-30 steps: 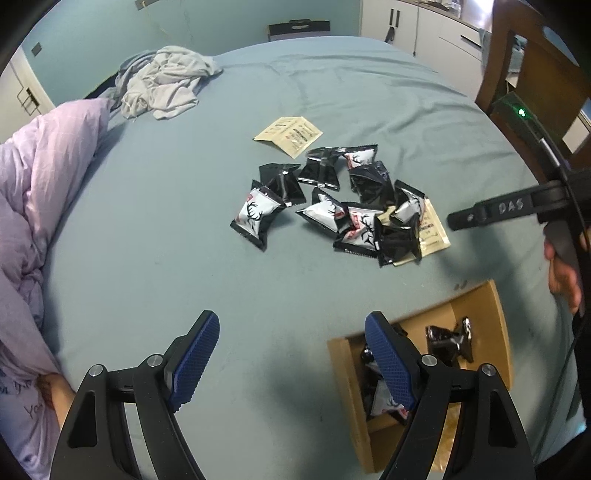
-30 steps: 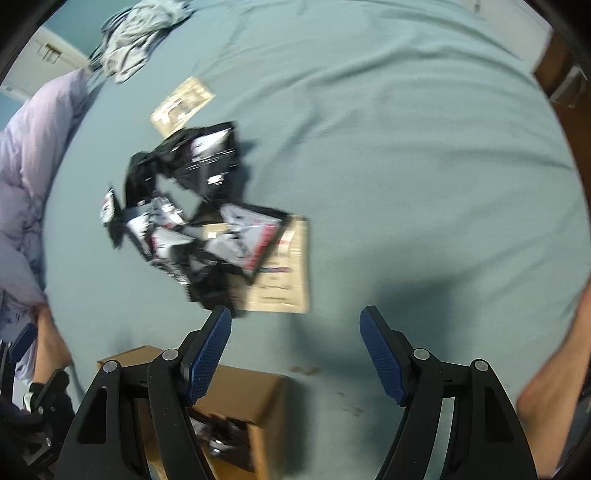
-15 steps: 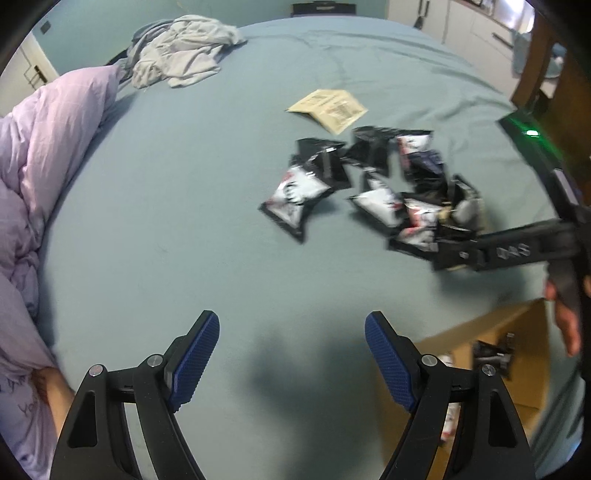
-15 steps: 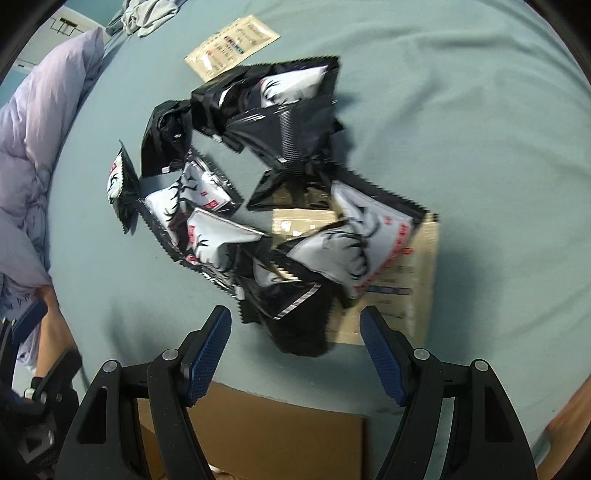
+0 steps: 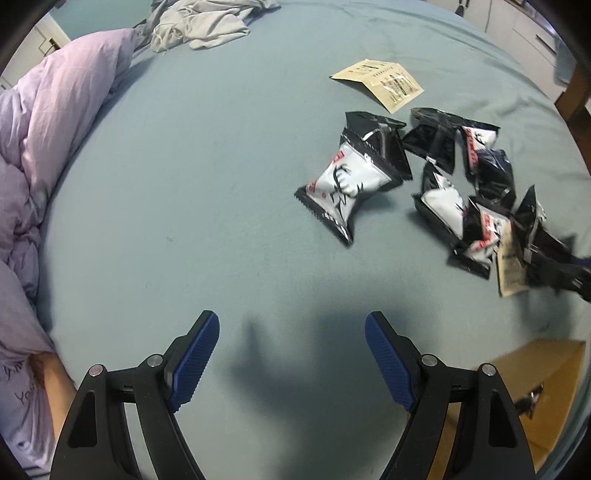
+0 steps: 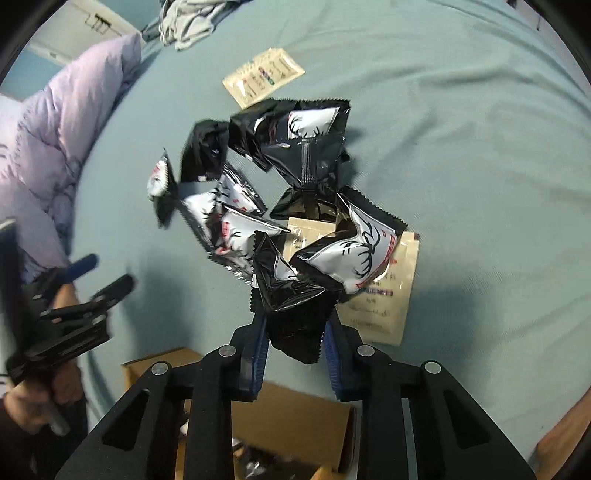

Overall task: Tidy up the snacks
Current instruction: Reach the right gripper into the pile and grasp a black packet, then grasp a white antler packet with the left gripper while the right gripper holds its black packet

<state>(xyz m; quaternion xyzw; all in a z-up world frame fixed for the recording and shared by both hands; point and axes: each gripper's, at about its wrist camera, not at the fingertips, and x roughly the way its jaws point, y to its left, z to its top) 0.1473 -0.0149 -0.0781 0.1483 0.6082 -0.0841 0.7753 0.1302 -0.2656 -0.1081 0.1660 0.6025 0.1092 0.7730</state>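
Note:
Several black-and-white snack packets lie in a heap on the teal bed sheet, with one white packet apart on its left. My right gripper is at the near edge of the heap, its jaws closing, with both blue pads against a black snack packet. It shows blurred at the right edge of the left wrist view. My left gripper hangs open over bare sheet, nothing between its fingers. A cardboard box with packets inside sits just below the right gripper.
One beige sachet lies beyond the heap and another under it. A lilac duvet runs along the left and grey clothing lies at the far end. The box corner is at lower right. A hand holds my left gripper.
My right gripper came down onto the near edge of the heap and its wide jaws closed around a black packet. My left gripper dropped lower and shifted left, staying open.

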